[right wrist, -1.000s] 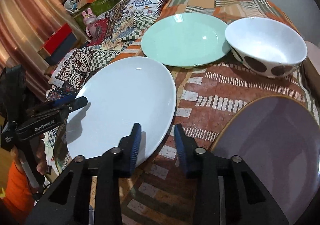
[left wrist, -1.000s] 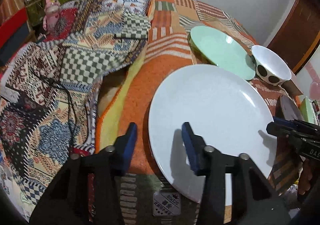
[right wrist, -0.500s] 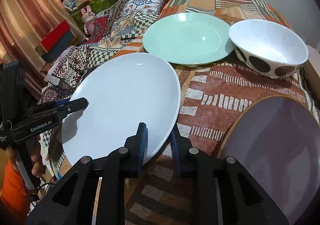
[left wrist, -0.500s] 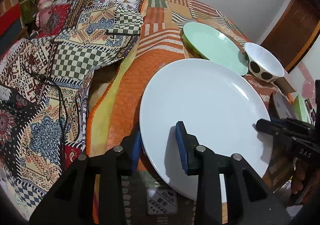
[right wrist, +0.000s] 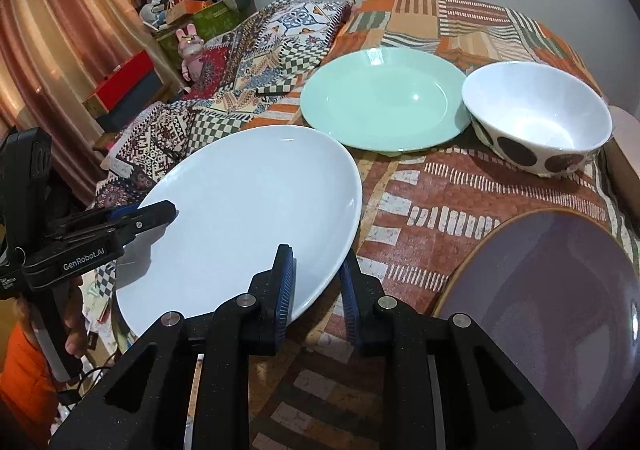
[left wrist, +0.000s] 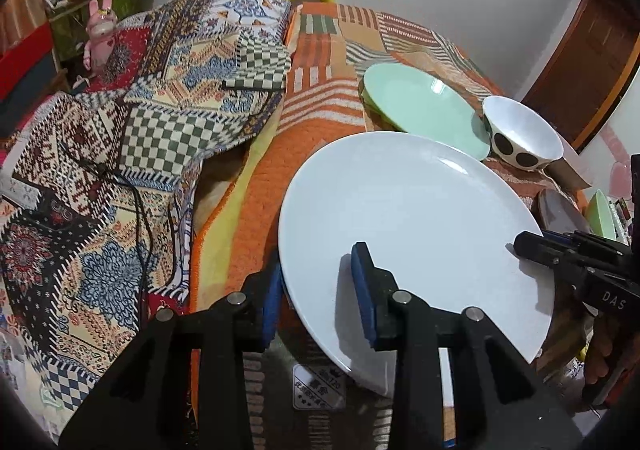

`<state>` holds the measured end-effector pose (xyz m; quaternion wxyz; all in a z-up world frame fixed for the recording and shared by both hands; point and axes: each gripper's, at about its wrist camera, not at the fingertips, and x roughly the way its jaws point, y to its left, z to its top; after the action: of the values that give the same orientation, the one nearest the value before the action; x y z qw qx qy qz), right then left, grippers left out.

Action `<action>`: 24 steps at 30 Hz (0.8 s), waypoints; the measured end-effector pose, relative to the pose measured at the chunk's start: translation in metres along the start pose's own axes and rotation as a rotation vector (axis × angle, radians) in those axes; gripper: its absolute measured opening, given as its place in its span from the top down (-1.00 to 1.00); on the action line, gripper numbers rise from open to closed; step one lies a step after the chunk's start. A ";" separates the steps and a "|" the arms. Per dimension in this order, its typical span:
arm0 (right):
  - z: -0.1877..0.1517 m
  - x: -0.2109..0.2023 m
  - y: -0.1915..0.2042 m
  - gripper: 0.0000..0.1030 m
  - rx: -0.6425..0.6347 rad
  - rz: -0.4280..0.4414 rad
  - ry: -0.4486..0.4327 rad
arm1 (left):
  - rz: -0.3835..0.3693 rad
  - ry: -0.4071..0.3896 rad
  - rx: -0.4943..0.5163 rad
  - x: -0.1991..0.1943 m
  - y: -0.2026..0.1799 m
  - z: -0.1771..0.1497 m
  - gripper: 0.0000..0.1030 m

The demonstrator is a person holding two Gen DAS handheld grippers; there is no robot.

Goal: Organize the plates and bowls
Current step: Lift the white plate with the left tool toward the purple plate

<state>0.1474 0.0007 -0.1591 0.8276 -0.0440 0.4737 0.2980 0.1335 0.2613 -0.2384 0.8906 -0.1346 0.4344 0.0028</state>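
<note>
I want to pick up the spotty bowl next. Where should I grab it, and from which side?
Probably the bowl by its thin rim, one finger inside and one outside. It stands upright and open, so come down from above. The near edge looks best: the green plate sits close on its left. Both grippers are busy with the white plate.

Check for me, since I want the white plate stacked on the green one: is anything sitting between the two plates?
Nothing visible does. Only bare patterned cloth lies between the white plate and the green plate; the spotted bowl stands aside.
</note>
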 end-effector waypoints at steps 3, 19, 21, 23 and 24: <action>0.001 -0.007 0.000 0.59 0.000 0.008 -0.019 | 0.012 -0.026 0.016 -0.010 -0.006 0.003 0.35; 0.004 -0.072 -0.022 0.59 -0.004 0.016 -0.165 | 0.024 -0.142 0.112 -0.061 -0.067 0.024 0.35; 0.001 -0.083 -0.028 0.59 0.005 0.008 -0.188 | 0.018 -0.155 0.129 -0.066 -0.081 0.025 0.35; 0.000 -0.092 -0.035 0.59 0.012 0.003 -0.205 | 0.011 -0.164 0.141 -0.070 -0.092 0.026 0.35; -0.002 -0.097 -0.039 0.59 0.017 -0.001 -0.213 | 0.006 -0.169 0.148 -0.072 -0.100 0.027 0.35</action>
<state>0.1307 -0.0751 -0.0895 0.8738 -0.0052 0.3854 0.2966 0.1217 0.1799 -0.1432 0.9316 -0.0666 0.3570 -0.0154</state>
